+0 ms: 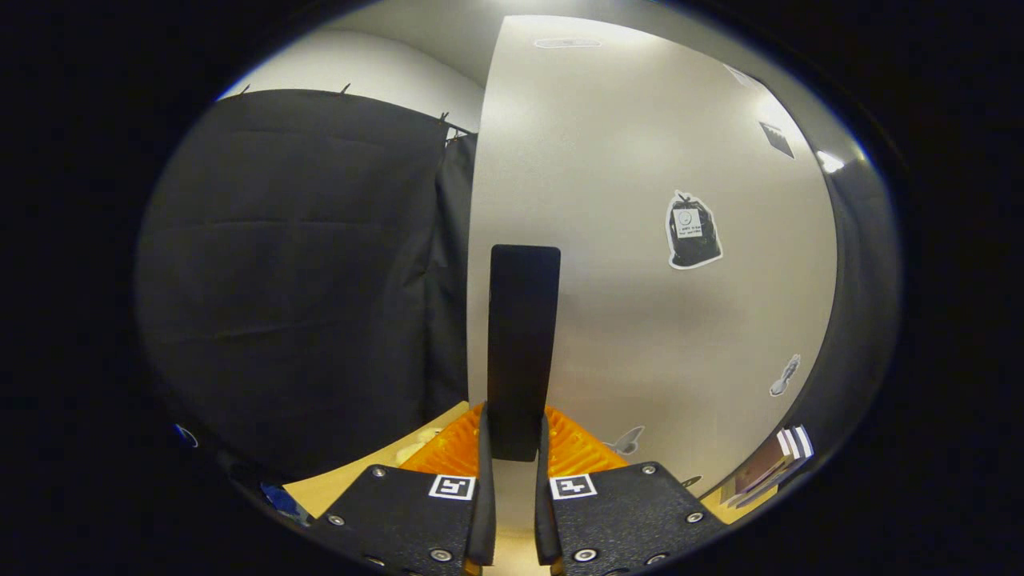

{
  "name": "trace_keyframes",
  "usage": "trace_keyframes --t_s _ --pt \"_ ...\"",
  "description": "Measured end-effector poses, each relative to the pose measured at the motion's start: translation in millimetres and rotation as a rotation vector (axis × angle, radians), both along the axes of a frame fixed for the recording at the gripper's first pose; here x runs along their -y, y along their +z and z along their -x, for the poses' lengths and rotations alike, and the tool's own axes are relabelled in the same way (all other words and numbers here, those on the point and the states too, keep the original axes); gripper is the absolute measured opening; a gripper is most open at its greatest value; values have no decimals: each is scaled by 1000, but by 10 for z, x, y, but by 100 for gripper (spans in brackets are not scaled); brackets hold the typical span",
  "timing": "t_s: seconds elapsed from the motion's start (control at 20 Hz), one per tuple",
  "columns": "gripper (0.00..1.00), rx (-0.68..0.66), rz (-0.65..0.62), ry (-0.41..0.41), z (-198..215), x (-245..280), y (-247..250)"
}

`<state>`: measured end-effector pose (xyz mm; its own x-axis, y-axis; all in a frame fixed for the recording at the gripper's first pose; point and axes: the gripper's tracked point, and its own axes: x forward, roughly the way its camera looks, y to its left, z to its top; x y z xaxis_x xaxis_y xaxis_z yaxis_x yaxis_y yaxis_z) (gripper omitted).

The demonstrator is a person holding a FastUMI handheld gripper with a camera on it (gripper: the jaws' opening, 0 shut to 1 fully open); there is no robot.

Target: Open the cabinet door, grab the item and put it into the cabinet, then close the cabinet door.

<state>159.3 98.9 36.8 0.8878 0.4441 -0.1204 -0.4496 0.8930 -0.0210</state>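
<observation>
A pale cabinet door (640, 320) stands close ahead, with several small stickers on its face. A tall black handle (524, 336) runs upright near the door's left edge. My gripper (514, 436) is shut on the lower end of this handle, one finger pressing on each side. The door's free edge (474, 280) stands against the dark cloth behind it. I cannot tell how far the door is swung.
The booth's black cloth wall (304, 280) hangs to the left of the door. A light wooden surface (352, 476) lies below, with a small pale thing (424, 436) on it by the left finger. A striped, book-like stack (772, 468) sits low to the right of the door.
</observation>
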Motion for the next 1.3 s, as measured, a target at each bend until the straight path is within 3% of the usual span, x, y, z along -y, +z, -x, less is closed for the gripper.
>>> trace_keyframes --t_s 0.75,0.95,1.3 --pt "20 -70 -37 358 126 536 -71" --pt "20 -55 -53 357 147 677 -80" --pt "22 -48 -84 241 170 919 -88"
